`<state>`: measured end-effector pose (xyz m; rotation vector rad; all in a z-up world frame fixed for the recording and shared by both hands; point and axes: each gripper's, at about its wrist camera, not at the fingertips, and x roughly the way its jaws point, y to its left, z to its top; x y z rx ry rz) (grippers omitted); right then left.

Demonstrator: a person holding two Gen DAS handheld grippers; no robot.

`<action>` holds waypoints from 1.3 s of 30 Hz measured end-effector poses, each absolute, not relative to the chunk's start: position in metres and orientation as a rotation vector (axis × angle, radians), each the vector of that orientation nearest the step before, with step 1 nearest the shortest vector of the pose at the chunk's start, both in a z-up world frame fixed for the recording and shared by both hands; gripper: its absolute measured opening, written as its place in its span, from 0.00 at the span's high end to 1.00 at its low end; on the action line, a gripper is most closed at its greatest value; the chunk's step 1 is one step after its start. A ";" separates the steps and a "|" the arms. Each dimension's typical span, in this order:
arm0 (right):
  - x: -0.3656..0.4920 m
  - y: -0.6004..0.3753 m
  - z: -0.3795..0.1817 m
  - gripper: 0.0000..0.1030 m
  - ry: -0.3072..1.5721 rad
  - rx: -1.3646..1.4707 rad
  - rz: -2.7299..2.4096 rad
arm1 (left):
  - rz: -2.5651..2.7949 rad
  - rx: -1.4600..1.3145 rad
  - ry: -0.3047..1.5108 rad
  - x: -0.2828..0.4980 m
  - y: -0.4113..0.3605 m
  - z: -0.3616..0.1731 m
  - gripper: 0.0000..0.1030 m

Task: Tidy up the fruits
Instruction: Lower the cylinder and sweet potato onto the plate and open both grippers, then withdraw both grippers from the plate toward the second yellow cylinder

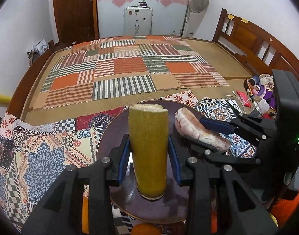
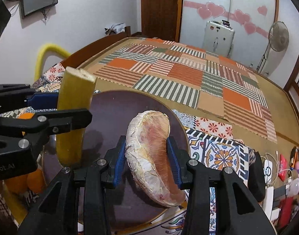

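Left wrist view: left gripper, angled down, pinches yellow fruit piece; right gripper pinches pinkish fruit wedge.

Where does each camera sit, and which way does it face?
Left wrist: on the left gripper, looking along its fingers, shut on the yellow piece, above the plate; the right gripper shows alongside.
Right wrist: on the right gripper, shut on the pinkish slice; the left gripper shows.
Shared: plate, both pieces, bed, fan.
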<state>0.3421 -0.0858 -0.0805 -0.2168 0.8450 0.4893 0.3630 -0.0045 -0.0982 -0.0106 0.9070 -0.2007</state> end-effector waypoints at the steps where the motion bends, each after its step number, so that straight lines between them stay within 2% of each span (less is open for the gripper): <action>1: 0.342 -0.085 -0.081 0.63 0.846 -0.222 0.489 | -0.198 -0.012 0.908 0.364 -0.005 -0.099 0.63; 9: 0.335 -0.084 -0.076 0.61 0.844 -0.231 0.488 | -0.199 0.006 0.914 0.363 -0.007 -0.099 0.63; 15: 0.312 -0.092 -0.050 0.59 0.771 -0.222 0.465 | -0.200 0.013 0.875 0.345 0.000 -0.085 0.62; 23: 0.269 -0.102 -0.020 0.48 0.654 -0.213 0.461 | -0.183 0.049 0.776 0.290 0.012 -0.050 0.57; 29: 0.235 -0.107 -0.014 0.48 0.619 -0.191 0.469 | -0.178 0.071 0.734 0.237 0.028 -0.039 0.55; 33: 0.214 -0.109 -0.019 0.48 0.618 -0.184 0.474 | -0.173 0.098 0.718 0.206 0.033 -0.040 0.50; 39: 0.183 -0.108 -0.034 0.48 0.632 -0.196 0.455 | -0.161 0.124 0.740 0.166 0.042 -0.064 0.48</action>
